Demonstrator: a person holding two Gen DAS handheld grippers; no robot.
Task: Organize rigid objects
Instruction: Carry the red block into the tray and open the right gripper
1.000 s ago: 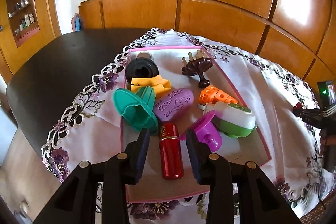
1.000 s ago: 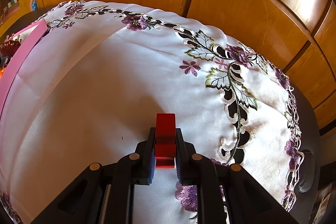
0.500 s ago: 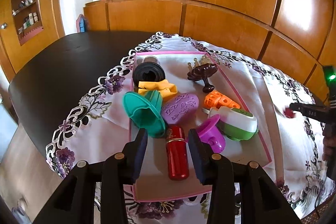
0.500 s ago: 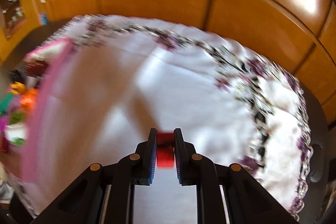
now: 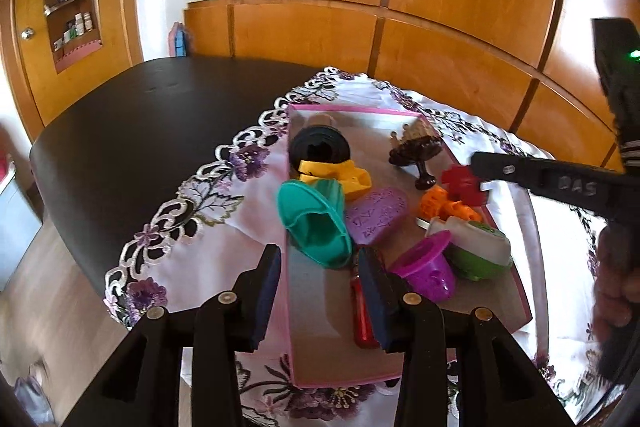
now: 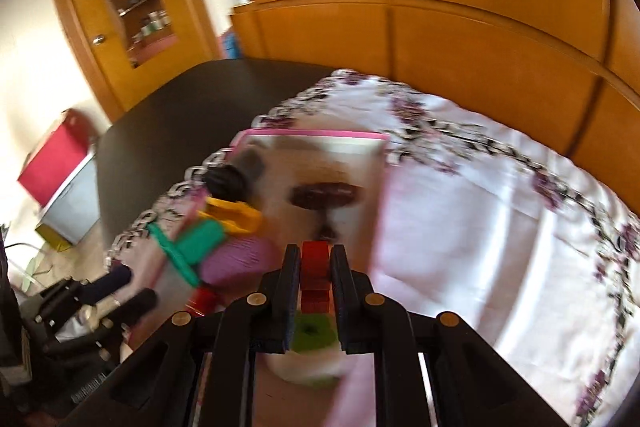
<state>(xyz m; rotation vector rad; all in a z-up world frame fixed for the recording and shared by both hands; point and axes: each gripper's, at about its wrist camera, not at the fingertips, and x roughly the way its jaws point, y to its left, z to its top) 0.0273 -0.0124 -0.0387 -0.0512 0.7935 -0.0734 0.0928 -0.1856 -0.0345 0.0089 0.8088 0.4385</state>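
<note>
The right gripper [image 6: 316, 269] clamped a red block [image 6: 315, 275] above the pink tray [image 5: 408, 113]; the left gripper [image 5: 320, 287] hung open, empty.

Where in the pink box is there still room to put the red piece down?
The pink tray has bare floor at its near end, between the red tube and the purple cup, and at its far end behind the dark stand. The middle is crowded. The right gripper holds the red piece.
</note>
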